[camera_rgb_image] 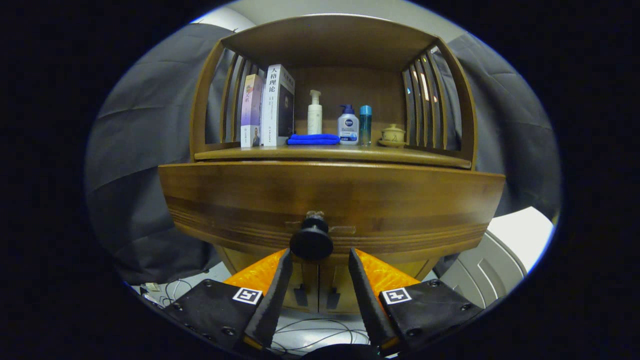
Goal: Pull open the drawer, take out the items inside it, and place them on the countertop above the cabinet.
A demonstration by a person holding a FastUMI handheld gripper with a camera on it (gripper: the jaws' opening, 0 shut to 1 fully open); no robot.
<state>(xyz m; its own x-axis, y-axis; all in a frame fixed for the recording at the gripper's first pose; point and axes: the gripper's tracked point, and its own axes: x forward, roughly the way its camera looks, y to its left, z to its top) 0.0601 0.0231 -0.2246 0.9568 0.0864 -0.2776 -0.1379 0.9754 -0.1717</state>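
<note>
1. My gripper (pixel 318 260) sits spread, its two fingers (pixel 274 295) on either side of the dark round knob (pixel 311 241), gripping nothing.
2. The knob lies just ahead of the fingertips, between them; I cannot tell whether either one touches it.
3. I see the drawer (pixel 330 202) pushed in, its wooden front flush below the countertop (pixel 330 153).
4. On the countertop stand two books (pixel 267 106), a folded blue cloth (pixel 313 139), a white pump bottle (pixel 314 113), two more bottles (pixel 348 125) and a small lidded cup (pixel 393 135).
</note>
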